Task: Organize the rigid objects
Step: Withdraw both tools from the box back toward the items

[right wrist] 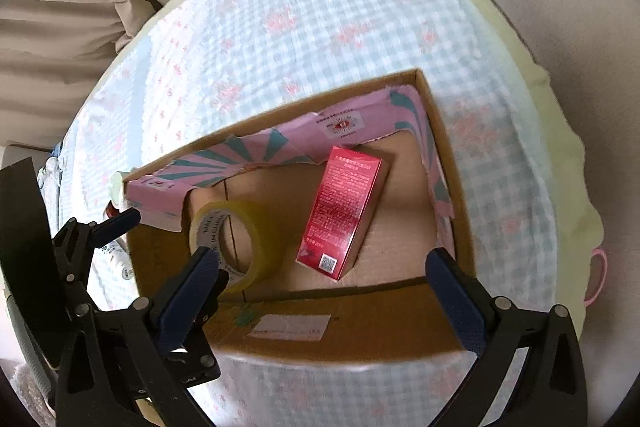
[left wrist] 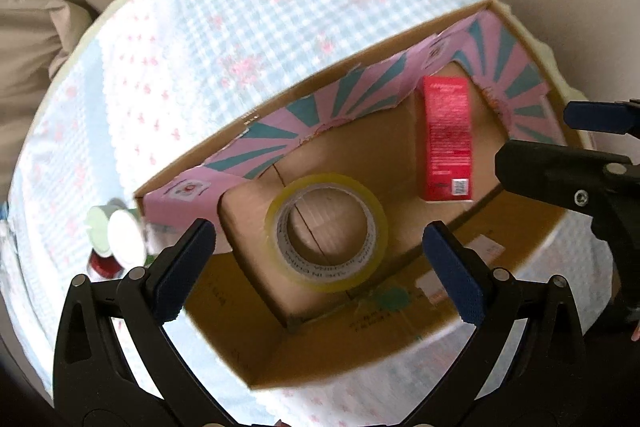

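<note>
Hovering over the open cardboard box (left wrist: pixel 360 331), the left gripper (left wrist: pixel 320 267) has its jaws spread wide and empty. The roll of clear tape (left wrist: pixel 327 231) lies flat on the box floor, framed between the blue pads (left wrist: pixel 454 273). The red carton (left wrist: pixel 447 139) lies beside it, apart from the roll. The right gripper (right wrist: pixel 324 291) also holds its jaws wide apart, gripping nothing. The box rests on a surface covered with a blue checked cloth (right wrist: pixel 320 7). Small white-capped containers (left wrist: pixel 124 233) sit just outside the box's left wall.
</note>
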`<action>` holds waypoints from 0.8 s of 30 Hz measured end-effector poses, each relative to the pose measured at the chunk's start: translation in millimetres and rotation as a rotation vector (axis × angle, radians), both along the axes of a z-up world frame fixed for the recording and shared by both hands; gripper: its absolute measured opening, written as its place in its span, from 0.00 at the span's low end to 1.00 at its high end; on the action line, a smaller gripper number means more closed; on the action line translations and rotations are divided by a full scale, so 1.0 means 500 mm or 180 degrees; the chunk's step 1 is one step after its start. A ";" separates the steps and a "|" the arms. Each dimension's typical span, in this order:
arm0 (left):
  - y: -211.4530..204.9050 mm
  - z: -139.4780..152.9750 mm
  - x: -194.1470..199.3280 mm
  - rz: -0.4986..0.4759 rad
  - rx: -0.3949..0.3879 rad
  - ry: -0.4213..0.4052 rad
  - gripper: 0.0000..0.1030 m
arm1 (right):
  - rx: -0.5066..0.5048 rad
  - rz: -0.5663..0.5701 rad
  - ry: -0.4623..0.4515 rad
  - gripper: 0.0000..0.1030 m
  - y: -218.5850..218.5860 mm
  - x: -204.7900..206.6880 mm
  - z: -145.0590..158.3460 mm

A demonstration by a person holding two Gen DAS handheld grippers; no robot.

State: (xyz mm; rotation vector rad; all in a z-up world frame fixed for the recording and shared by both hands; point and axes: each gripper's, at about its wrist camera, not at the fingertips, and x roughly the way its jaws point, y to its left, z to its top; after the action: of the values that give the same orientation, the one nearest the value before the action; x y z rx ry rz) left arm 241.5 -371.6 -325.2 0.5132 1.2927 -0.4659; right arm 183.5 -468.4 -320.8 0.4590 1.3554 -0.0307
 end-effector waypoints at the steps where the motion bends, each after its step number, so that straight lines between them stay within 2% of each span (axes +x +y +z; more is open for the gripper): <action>1: 0.006 0.017 -0.007 0.0002 -0.0025 -0.0033 1.00 | -0.0024 0.0004 -0.0028 1.00 0.003 -0.006 0.014; 5: 0.025 0.072 -0.015 0.0047 -0.0123 -0.0136 1.00 | -0.0139 0.0077 -0.0108 1.00 0.022 -0.030 0.069; 7: 0.036 0.106 -0.045 0.0089 -0.0167 -0.0213 1.00 | -0.0253 0.0112 -0.0165 1.00 0.038 -0.044 0.109; 11: 0.096 0.178 -0.082 0.0235 -0.0294 -0.0330 1.00 | -0.0408 0.0209 -0.0285 1.00 0.072 -0.077 0.174; 18: 0.275 0.269 -0.143 0.0681 -0.0543 -0.0531 1.00 | -0.0634 0.0301 -0.0587 1.00 0.167 -0.144 0.280; 24: 0.452 0.301 -0.175 0.1077 -0.0676 -0.0641 1.00 | -0.0756 0.0348 -0.0851 1.00 0.296 -0.185 0.341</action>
State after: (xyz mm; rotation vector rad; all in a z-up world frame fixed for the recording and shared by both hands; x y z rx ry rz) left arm 153.8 -145.5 -174.9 0.1529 1.0935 -0.2563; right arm 90.9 -320.6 -150.3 0.1807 1.0955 -0.0384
